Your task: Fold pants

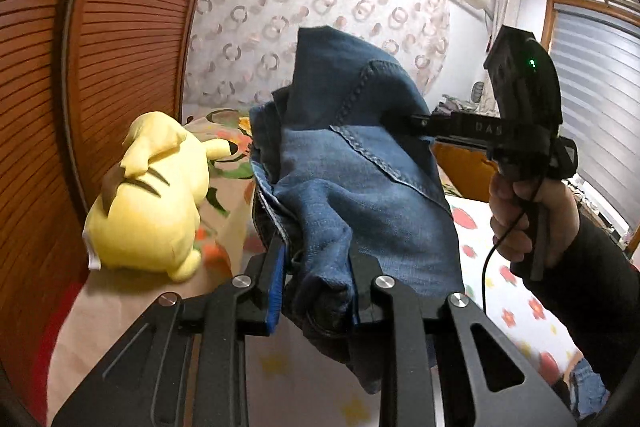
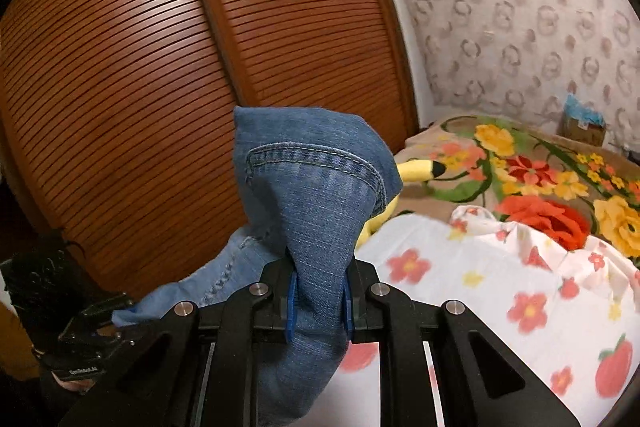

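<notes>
Both grippers clamp the blue jeans above the bed.
Left gripper and right gripper each pinch bunched denim; a yellow plush toy lies beside them.

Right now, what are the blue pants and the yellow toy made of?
The pants look like denim: faded blue woven cloth with stitched seams, matte. The yellow toy looks like soft plush fabric, stuffed and slightly fuzzy, with a sewn white tag, though the filling can't be seen.
</notes>
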